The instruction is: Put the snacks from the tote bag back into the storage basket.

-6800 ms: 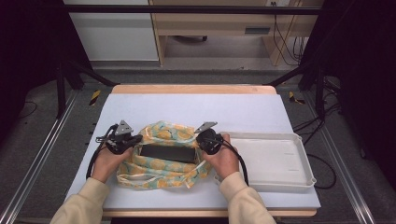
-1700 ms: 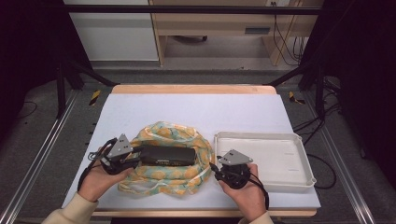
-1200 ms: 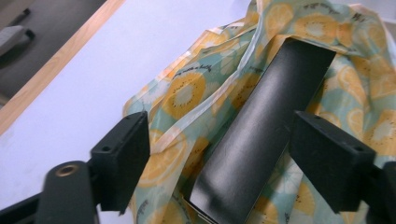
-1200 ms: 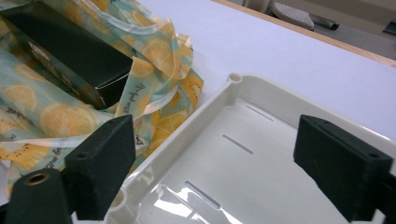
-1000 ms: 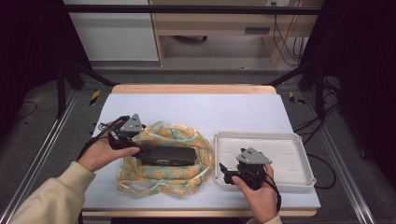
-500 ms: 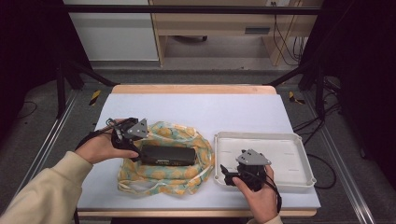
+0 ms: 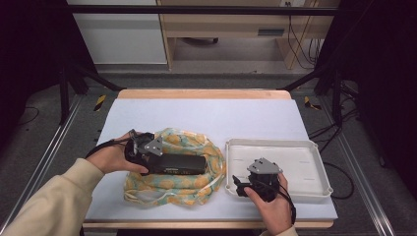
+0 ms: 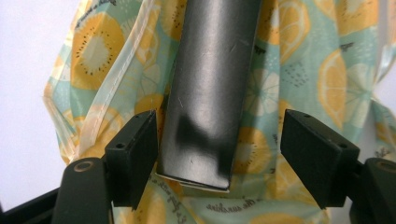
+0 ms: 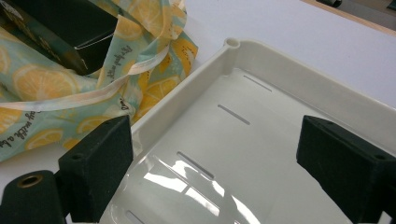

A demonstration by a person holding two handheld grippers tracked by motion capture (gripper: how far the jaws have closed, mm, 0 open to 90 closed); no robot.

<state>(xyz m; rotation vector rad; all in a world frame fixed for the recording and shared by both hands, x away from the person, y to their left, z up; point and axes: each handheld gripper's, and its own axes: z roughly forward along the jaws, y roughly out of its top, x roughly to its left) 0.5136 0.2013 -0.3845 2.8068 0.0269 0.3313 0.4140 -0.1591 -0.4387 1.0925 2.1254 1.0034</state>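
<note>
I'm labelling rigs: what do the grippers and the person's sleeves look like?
Both grippers, left and right, are black, each topped by a grey three-cornered plate and trailing a black cable. Their jaws are blocky black pads. The left sleeve is cream.

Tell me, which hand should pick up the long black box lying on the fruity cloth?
Left, probably. The left gripper already has its open jaws on either side of the long black cardboard box. The right gripper hangs open over the white plastic tray instead.
</note>
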